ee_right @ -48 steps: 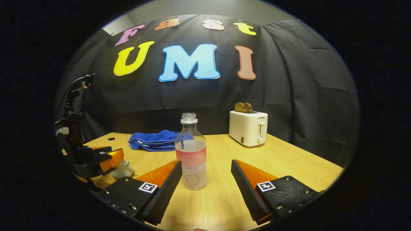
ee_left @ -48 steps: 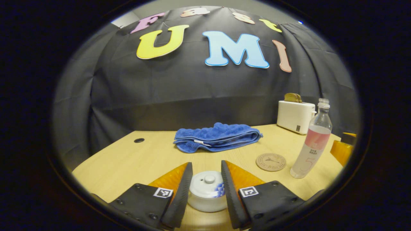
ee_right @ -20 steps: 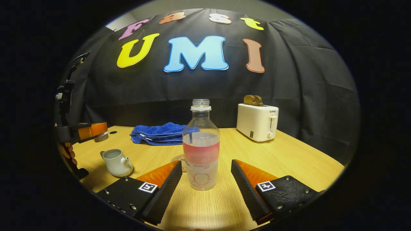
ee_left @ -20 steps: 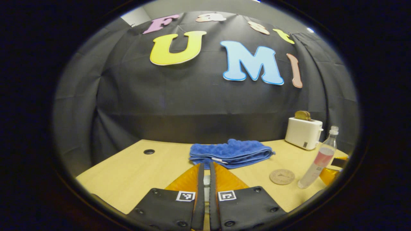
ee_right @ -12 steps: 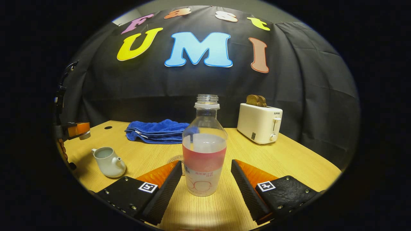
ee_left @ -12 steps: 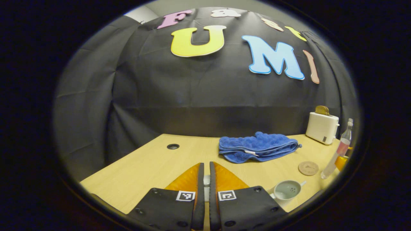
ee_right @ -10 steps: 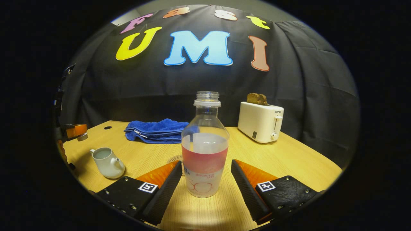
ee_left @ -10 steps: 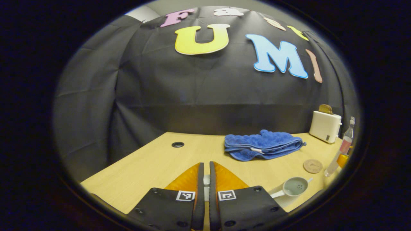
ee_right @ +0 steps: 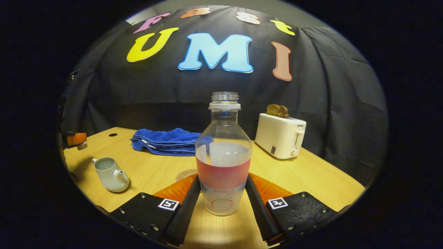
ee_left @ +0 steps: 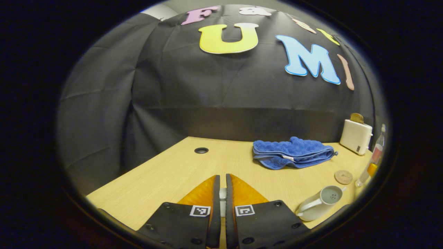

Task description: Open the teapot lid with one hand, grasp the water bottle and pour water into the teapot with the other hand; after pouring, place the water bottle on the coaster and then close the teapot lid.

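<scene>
Since half a second ago your right gripper [ee_right: 222,197] has closed in: both fingers now press the sides of the water bottle [ee_right: 223,162], which stands upright on the table [ee_right: 311,180], uncapped, roughly half full. Your left gripper [ee_left: 220,197] has swung further left, so the teapot [ee_left: 320,205] sits lower right in the left gripper view. Its jaws are pinched on the teapot lid [ee_left: 222,194], a pale sliver between the fingers. In the right gripper view the lid [ee_right: 82,146] hangs under that gripper at far left, above the table, well apart from the teapot [ee_right: 109,174]. Teapot is open, upright on the table. Coaster [ee_left: 343,177] lies flat between teapot and bottle [ee_left: 373,159]; in the right gripper view it's just behind the bottle, partly hidden. Blue towel [ee_right: 166,141] and toaster [ee_right: 281,135] sit at the back.
</scene>
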`<action>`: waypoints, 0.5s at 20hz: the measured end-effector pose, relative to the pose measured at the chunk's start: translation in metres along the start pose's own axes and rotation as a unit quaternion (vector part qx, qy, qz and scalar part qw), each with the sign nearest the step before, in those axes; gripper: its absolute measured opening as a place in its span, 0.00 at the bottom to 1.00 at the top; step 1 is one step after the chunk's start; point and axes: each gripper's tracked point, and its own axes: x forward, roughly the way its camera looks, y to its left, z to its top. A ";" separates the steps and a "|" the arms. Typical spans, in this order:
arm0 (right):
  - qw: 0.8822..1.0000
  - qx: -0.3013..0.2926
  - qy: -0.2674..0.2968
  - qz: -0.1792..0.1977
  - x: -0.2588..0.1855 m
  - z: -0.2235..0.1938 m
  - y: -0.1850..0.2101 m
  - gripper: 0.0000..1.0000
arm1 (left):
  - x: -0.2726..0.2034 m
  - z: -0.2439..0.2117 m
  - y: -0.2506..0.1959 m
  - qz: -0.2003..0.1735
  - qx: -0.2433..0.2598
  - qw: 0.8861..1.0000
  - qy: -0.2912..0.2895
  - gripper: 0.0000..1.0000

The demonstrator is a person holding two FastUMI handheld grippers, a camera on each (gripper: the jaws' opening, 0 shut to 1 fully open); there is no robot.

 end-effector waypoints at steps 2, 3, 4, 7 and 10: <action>0.999 -0.038 -0.016 -0.018 -0.001 0.012 -0.001 0.78 | 0.001 -0.001 -0.002 -0.002 -0.001 1.000 0.003 0.14; 0.998 -0.057 -0.024 -0.026 -0.001 0.019 -0.002 0.78 | 0.000 -0.001 -0.002 -0.003 -0.001 1.000 0.004 0.14; 0.996 -0.078 -0.031 -0.034 -0.001 0.023 0.000 0.78 | -0.001 -0.002 -0.003 -0.005 -0.002 1.000 0.005 0.14; 0.985 -0.152 -0.053 -0.056 -0.001 0.039 0.005 0.78 | -0.002 -0.001 -0.004 -0.008 -0.003 1.000 0.007 0.14; 0.969 -0.231 -0.062 -0.066 0.002 0.043 0.019 0.78 | -0.002 -0.002 -0.004 -0.010 -0.005 1.000 0.007 0.12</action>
